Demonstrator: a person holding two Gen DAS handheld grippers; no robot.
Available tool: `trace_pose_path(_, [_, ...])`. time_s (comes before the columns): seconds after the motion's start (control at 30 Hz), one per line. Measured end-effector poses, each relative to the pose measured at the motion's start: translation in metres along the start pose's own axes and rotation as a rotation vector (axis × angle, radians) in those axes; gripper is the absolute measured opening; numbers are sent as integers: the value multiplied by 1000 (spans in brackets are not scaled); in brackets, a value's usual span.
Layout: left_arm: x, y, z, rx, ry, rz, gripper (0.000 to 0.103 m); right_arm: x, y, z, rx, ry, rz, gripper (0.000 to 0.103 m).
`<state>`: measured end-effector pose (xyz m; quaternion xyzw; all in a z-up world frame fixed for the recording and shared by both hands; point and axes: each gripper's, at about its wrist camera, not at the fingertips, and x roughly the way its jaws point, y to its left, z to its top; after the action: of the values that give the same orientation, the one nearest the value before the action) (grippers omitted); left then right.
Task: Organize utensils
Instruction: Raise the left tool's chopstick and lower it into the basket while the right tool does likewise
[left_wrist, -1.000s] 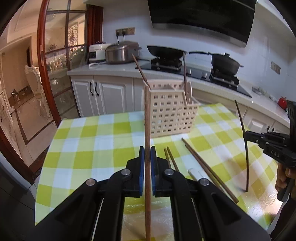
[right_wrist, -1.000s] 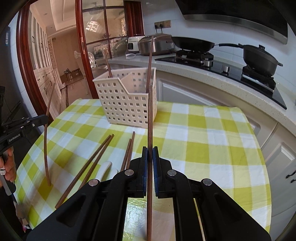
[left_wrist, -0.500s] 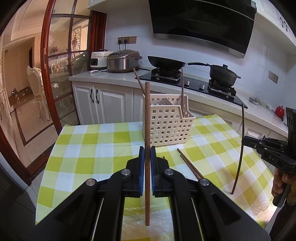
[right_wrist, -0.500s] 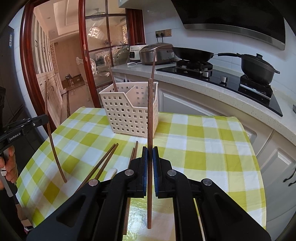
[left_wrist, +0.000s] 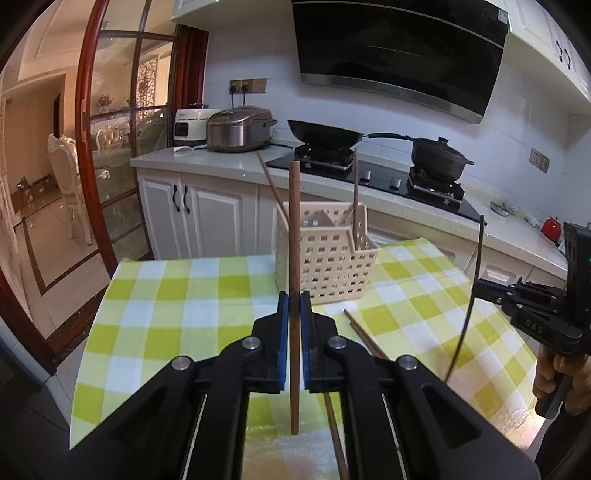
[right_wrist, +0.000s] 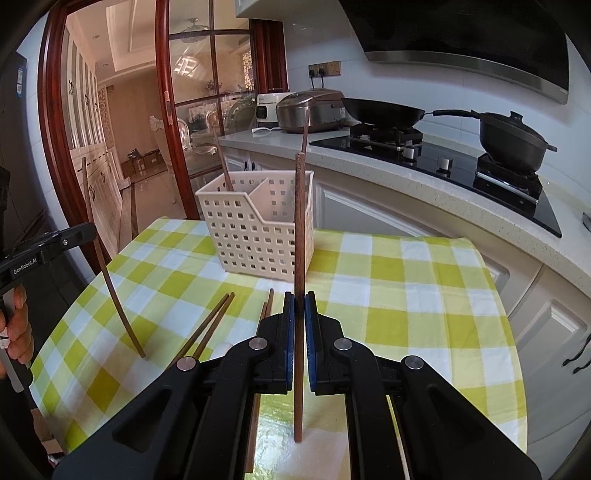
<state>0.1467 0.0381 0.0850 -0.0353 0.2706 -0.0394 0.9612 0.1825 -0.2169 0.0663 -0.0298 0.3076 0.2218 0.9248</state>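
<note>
Two chopsticks go up together over a checked worktop (left_wrist: 177, 295). The left gripper (left_wrist: 294, 325) has its jaws clamped on a brown chopstick (left_wrist: 294, 229) held upright, and a second ago that stick's lower end ran out of the bottom of the left wrist view; now its tip hangs in sight, clear of the cloth, with the white slotted basket (left_wrist: 332, 258) sitting lower in the view. The right gripper (right_wrist: 299, 328) likewise has its jaws pinched on a second chopstick (right_wrist: 300, 221), also lifted off the cloth. Both sticks stand short of the basket, which already holds two. Several loose chopsticks (right_wrist: 210, 325) lie on the cloth in front of it. The lift looks finished; carrying both sticks over the basket's rim appears to be next.
</note>
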Motion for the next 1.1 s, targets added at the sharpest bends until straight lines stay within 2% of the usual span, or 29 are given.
trace_pose_path(0.4, [9,-14,69,46,-37,-41,6,5,-5,53,-10,-25,10,7])
trace_pose_path(0.7, [10,-32,136,86,-109,-50,6,2,-4,119,-45,-73,10,7])
trace_pose_path(1.1, [47,-36,199,80,-160,-30,6,24,10,182,-72,-106,33,7])
